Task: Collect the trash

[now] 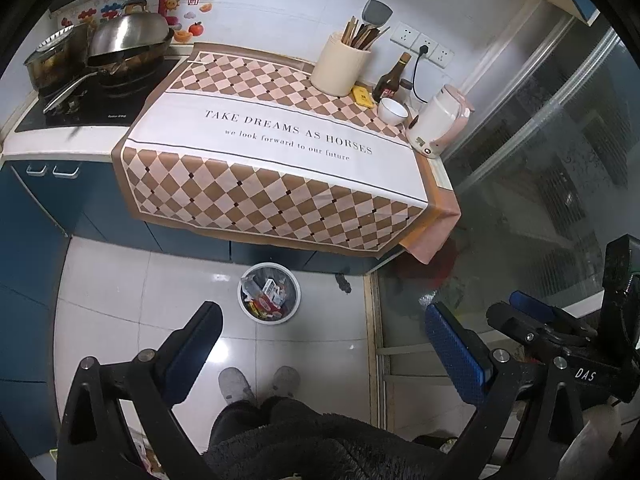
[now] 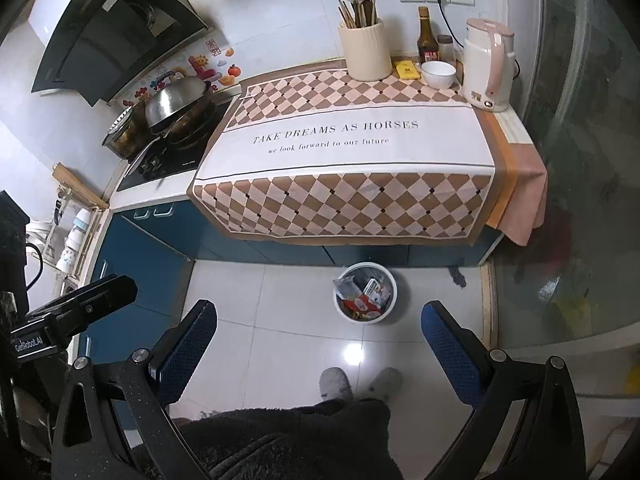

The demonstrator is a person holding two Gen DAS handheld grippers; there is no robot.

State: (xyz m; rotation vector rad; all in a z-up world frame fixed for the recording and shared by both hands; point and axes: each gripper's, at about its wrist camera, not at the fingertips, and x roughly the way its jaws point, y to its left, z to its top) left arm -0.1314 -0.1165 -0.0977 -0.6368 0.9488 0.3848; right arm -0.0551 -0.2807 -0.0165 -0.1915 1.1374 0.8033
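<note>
**Bin of wrappers waits on kitchen floor as both tongs hang empty**

A white waste bin [image 1: 269,298], filled with crumpled wrappers [image 1: 267,295] and packets, stands on the pale tiled floor [image 1: 120,292] just in front of the blue cabinets [image 1: 48,208], below the front edge of the tabletop [image 1: 60,144]. The left tongs [image 1: 326,340] and the right tongs [image 2: 320,336] are both held high above the floor with their blue-padded fingers [image 2: 448,344] spread wide apart and nothing between them. A person's grey slippers [image 2: 336,384] and dark fleecy garment [image 2: 288,440] show beneath. On the tabletop a checked cloth [image 1: 280,160] printed with the words "TAKE DREAMS AS HORSES" covers most of the surface and drapes over its front edge. At its back stand a cream utensil holder [image 2: 365,50], a yellow packet [image 2: 407,69], a dark sauce bottle [image 2: 426,38], a white bowl [image 2: 438,74] and a pink-and-white kettle [image 2: 489,70], the last near the right corner. To the left, a lidded wok [image 2: 180,102] and a pot [image 1: 54,62] sit on the black stove [image 1: 92,108].
</note>
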